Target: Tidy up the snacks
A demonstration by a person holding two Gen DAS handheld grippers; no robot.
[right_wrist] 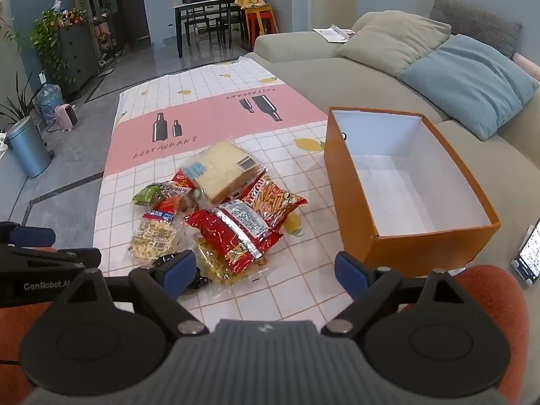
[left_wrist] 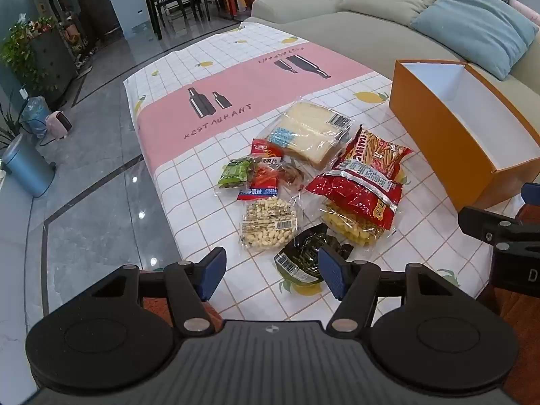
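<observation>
Together, the snack packets [left_wrist: 314, 182] are seen heaped on a checked tablecloth [left_wrist: 209, 77] left of an orange box [right_wrist: 405, 182]. Both the left gripper [left_wrist: 270, 271] and right gripper [right_wrist: 265, 270] are held apart, gripping nothing. Only the right view shows the box floor and a phone [right_wrist: 530, 253].

On the pink band of the white checked tablecloth [left_wrist: 256, 77] I read "RESTAURANT" beneath the black bottle drawings, and the same word again at the far edge. My black left gripper's body [right_wrist: 37, 270] carries "GenRobot.AI". The snack packets' print is too small to make out.
</observation>
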